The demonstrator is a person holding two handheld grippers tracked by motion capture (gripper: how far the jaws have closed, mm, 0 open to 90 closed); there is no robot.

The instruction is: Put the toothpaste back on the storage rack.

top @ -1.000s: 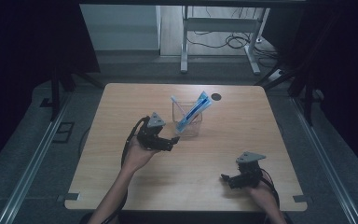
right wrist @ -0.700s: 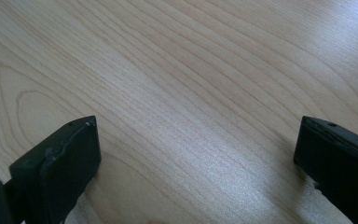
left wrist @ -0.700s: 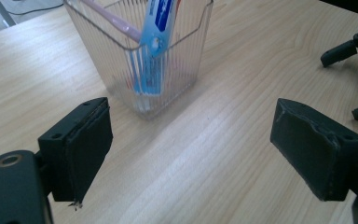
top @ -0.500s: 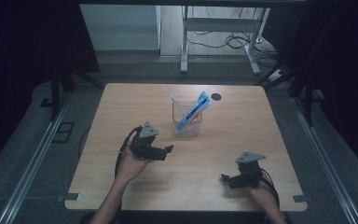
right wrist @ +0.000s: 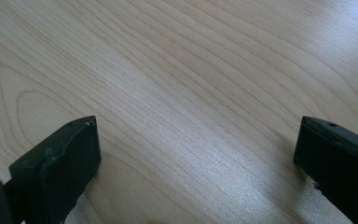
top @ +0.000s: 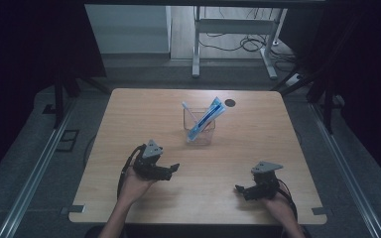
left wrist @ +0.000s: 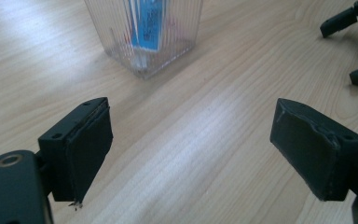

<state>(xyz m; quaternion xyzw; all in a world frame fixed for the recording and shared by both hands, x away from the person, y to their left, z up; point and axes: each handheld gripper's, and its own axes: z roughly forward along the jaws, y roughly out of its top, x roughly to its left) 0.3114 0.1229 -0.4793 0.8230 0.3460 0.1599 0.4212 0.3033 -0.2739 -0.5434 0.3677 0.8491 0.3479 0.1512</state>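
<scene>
From above, a clear cup (top: 199, 128) holding a blue tube (top: 204, 118) stands mid-table (top: 258, 124); the left gripper (top: 171, 170) sits near it, the right gripper (top: 240, 191) well apart. Left gripper view: jaws wide open, empty, cup (left wrist: 144, 35) ahead. Right gripper view: jaws open over bare wood.

A clear ribbed plastic cup (top: 199, 130) near the far edge of the pale wood-grain table (top: 258, 129) held a blue-and-white tube (top: 204, 119). Both black two-jaw grippers (top: 172, 170) (top: 239, 189) carried grey plates.
</scene>
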